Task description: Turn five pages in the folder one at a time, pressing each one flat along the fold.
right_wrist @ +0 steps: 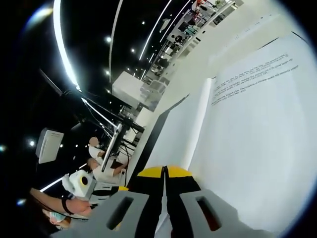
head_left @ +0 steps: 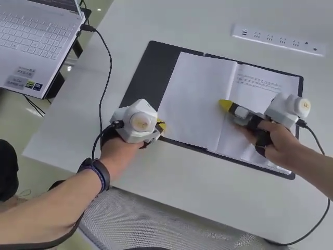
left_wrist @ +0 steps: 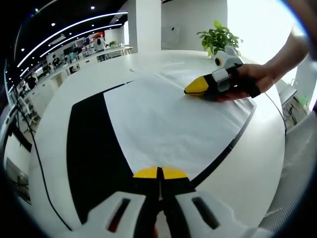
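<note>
While the left tool [head_left: 160, 126], jaws together, sits at the page's [head_left: 197, 99] left edge, the right tool [head_left: 225, 105], also closed, rests beside the fold [head_left: 232, 78].

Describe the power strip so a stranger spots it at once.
On the white table, find the open black folder. Beyond its far right corner lies the power strip: a long, narrow white bar with a row of sockets, unlike the broad laptop at far left.
</note>
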Demonstrator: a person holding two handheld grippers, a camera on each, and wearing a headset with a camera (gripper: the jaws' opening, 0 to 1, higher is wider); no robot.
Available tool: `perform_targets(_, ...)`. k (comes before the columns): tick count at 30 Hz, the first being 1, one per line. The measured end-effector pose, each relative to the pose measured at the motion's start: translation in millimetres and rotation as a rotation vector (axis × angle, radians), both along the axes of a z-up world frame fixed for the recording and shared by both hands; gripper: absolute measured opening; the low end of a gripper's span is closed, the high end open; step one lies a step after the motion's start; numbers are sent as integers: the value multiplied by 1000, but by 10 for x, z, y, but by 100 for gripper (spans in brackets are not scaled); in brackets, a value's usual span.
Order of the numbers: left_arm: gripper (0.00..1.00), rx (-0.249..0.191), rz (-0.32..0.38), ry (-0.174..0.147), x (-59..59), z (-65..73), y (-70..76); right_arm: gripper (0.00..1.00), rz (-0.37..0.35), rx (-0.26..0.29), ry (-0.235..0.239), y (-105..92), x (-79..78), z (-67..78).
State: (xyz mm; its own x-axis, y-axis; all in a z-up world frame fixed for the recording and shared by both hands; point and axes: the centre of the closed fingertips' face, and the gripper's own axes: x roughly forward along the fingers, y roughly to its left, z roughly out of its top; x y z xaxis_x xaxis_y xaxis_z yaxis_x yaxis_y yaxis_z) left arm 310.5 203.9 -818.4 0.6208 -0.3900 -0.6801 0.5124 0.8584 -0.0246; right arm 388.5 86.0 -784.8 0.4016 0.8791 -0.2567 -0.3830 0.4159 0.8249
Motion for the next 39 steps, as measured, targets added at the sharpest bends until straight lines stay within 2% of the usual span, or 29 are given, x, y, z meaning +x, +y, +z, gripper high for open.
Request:
perform_targets(5, 0, -1, 3, 1, -9, 12, -7, 0, 27, 2, 8, 40, -296, 74)
perform_targets(19, 0, -5, 9, -6, -88, 149, -54, 0, 109, -6, 15, 64, -767, 6)
perform_targets(28, 0, -6, 4, -6, -106, 198, -68, 0, 133, 0, 28, 59, -968, -27)
perform_targets(33, 0, -5, 5, -6, -45, 102, -35, 0, 137, 6, 47, 43, -1042, -38)
perform_targets(39, 0, -3, 3, -8, 3, 20, -6, 0, 141, 2, 50, -1, -1021, -95)
